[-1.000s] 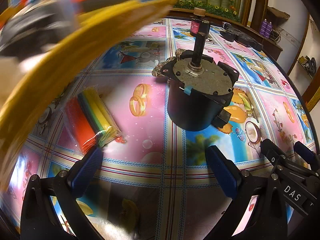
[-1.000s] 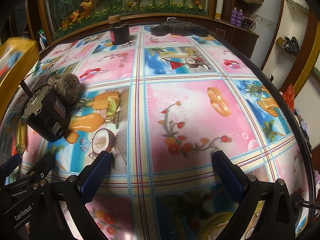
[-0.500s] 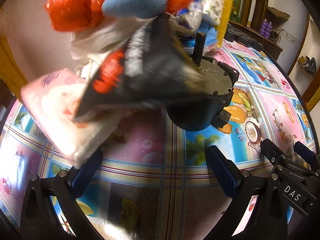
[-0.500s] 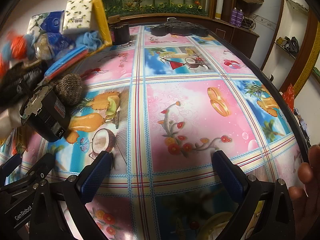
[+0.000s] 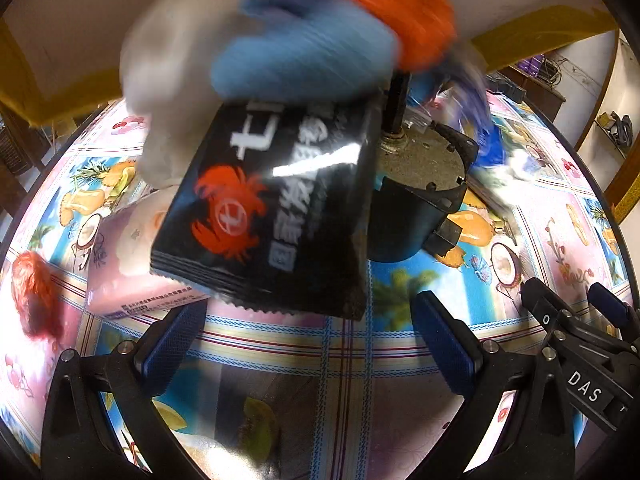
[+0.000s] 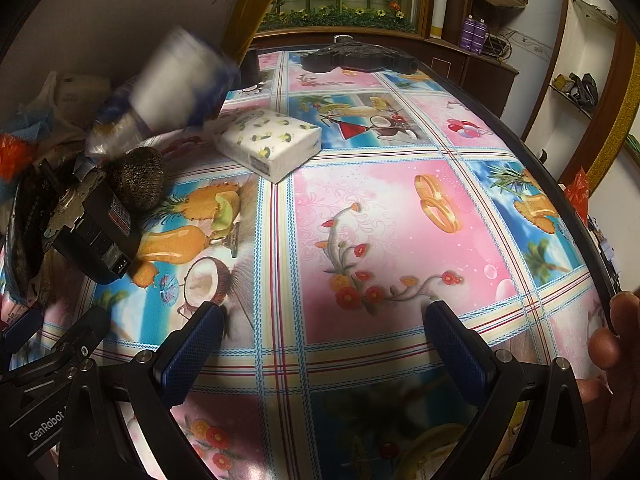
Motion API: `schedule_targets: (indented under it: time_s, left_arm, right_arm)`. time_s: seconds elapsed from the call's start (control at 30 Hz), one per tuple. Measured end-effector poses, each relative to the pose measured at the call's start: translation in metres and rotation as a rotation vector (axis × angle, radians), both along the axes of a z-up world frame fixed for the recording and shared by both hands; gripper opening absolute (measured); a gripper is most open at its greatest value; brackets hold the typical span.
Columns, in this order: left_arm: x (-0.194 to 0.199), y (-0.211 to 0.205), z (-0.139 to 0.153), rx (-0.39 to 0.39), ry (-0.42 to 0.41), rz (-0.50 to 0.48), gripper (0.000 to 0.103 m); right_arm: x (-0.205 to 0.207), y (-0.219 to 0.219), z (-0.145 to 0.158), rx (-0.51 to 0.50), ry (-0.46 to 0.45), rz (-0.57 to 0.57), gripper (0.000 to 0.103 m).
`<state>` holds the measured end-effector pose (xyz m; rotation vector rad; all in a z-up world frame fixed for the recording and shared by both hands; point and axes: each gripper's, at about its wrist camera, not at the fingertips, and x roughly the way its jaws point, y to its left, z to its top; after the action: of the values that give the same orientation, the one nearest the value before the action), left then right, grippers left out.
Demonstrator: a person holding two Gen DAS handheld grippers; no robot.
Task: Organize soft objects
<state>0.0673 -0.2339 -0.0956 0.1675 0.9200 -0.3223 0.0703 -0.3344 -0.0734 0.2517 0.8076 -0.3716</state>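
Soft objects are tumbling onto the table in front of my left gripper (image 5: 308, 328), which stands open and holds nothing. A black packet with a red crab (image 5: 272, 208) drops just beyond its fingers, over a pink tissue pack (image 5: 128, 264). Above it blur a blue cloth (image 5: 304, 60), a white bag (image 5: 168, 92) and an orange mesh (image 5: 380, 4). A second orange mesh ball (image 5: 34, 292) lies at far left. In the right wrist view a white lemon-print tissue pack (image 6: 270, 142) rests on the cloth and a blurred white-blue pack (image 6: 176, 80) falls. My right gripper (image 6: 320, 356) is open and empty.
A black motor with a shaft (image 5: 416, 200) stands mid-table, a brown knitted ball (image 6: 140, 178) beside it. A dark tray-like object (image 6: 356, 56) lies at the far edge. The yellow-rimmed bin (image 5: 540, 28) is tipped overhead. Fingers of a hand (image 6: 612, 344) show at right. The flowered tablecloth (image 6: 380, 240) lies bare at right.
The yellow bin has been tipped over the table and its contents have spilled: the crab packet and pink pack have dropped lower, the lemon tissue pack has landed. Both grippers stay still.
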Motion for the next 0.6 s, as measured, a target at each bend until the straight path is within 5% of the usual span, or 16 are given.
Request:
schedule_targets:
  time_s: [0.6]
  left_arm:
    - [0.0012, 0.0011, -0.0007, -0.001, -0.001, 0.001, 0.103]
  right_arm:
    - [-0.0007, 0.0010, -0.0002, -0.001, -0.001, -0.005, 0.102]
